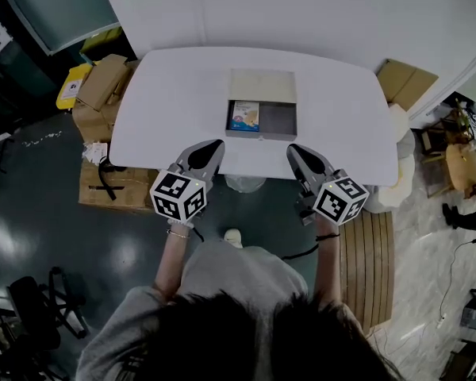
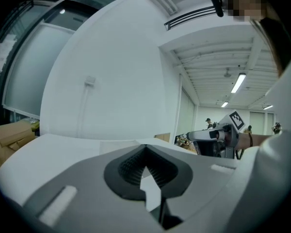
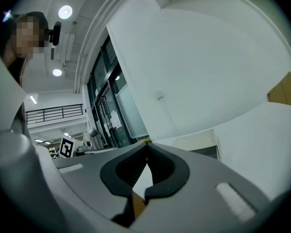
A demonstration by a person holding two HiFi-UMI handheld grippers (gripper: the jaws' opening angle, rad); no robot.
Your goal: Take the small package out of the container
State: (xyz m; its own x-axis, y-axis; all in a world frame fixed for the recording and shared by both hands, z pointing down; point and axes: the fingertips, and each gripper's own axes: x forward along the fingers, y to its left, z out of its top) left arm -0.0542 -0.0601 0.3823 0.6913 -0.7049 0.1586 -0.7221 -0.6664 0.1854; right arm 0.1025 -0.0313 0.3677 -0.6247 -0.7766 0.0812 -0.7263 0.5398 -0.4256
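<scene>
Left gripper (image 1: 216, 144) and right gripper (image 1: 291, 149), 2 abreast, point forward, jaws apparently closed, empty.

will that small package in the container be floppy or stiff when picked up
Probably light: the small package looks thin and lies flat at the left of the container. It may flex, though its material is too small to tell. Lying flat, it could slide rather than lift when nudged.

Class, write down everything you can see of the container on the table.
The container is a shallow open box, cardboard by its look, its pale beige flap lying flat behind. Its floor is grey. A small package lies in its left half; the right half is bare. It sits on the white table, near the person's edge.
</scene>
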